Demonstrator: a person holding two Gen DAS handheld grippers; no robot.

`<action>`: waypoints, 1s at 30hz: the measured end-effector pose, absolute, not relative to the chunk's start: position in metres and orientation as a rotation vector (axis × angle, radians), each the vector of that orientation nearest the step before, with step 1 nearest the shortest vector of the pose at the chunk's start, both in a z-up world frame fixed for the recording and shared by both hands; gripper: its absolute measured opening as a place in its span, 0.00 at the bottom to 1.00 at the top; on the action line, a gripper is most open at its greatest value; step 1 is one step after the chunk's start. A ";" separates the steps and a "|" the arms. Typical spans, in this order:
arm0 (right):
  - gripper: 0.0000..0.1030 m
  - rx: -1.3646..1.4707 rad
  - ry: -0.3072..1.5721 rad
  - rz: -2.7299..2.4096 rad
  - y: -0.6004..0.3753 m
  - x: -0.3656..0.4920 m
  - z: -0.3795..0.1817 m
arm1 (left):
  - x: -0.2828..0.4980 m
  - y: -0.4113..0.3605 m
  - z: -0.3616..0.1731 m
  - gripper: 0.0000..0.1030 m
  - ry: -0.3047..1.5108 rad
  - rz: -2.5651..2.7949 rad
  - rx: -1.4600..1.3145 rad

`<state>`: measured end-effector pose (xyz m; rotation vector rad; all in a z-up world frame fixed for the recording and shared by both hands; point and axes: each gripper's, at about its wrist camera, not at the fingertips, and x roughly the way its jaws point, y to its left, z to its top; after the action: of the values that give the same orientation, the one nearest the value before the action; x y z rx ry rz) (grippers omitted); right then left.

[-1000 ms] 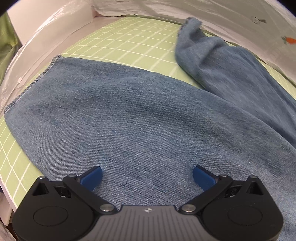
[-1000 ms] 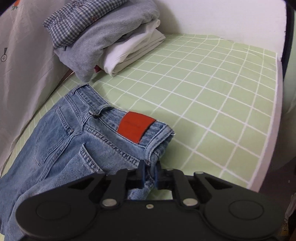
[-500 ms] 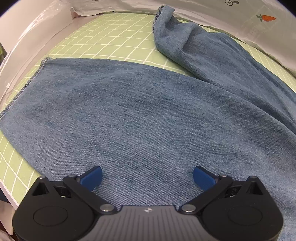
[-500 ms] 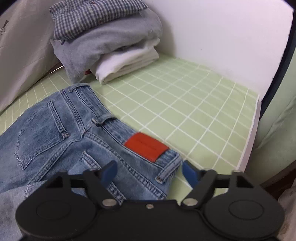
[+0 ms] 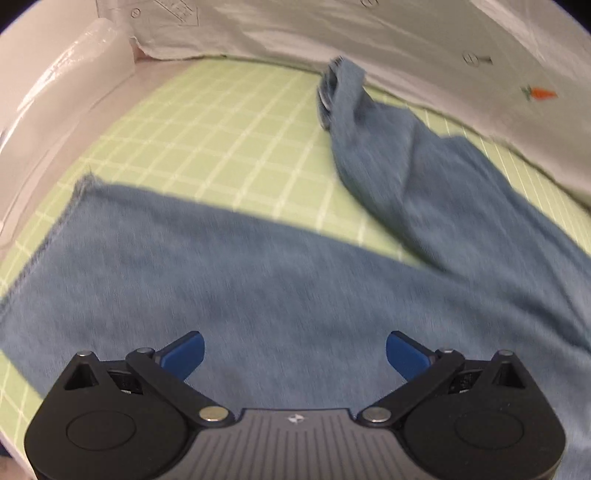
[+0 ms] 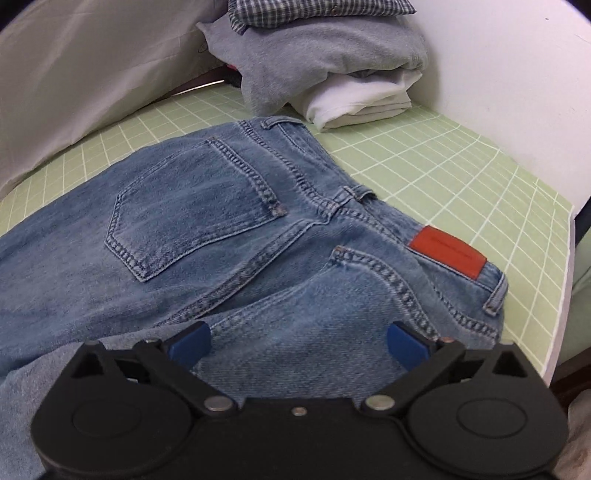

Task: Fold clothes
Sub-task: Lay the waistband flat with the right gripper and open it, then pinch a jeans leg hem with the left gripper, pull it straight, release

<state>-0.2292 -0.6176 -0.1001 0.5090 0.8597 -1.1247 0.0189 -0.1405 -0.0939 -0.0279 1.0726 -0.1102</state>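
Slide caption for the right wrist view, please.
Open right claw over jeans seat, folded clothes stack behind.

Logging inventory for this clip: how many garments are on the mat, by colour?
Blue denim jeans: 1
Blue-and-white checked shirt: 1
Grey garment: 1
White garment: 1
Total: 4; something red behind the stack is too hidden to count.

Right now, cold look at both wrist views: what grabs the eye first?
The blue jeans sprawled back-side up across the green grid mat, their red-orange waistband patch standing out near the mat's right edge. Behind them sits a stack of folded clothes. Both the left gripper and the right gripper are open above denim.
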 end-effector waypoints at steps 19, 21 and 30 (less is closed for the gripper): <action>1.00 0.639 0.782 -1.370 -0.628 -0.196 -0.115 | 0.259 -0.172 -0.106 0.96 0.985 -0.198 -0.179; 1.00 0.641 0.792 -1.384 -0.632 -0.191 -0.116 | 0.276 -0.182 -0.108 0.86 0.975 -0.200 -0.174; 1.00 0.634 0.802 -1.366 -0.634 -0.192 -0.117 | 0.316 -0.189 -0.114 0.04 0.949 -0.166 -0.255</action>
<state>-0.1921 -0.6341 -0.1168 0.6337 0.8015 -1.3655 0.3162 -0.1890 -0.1144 -0.2548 0.9486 -0.1656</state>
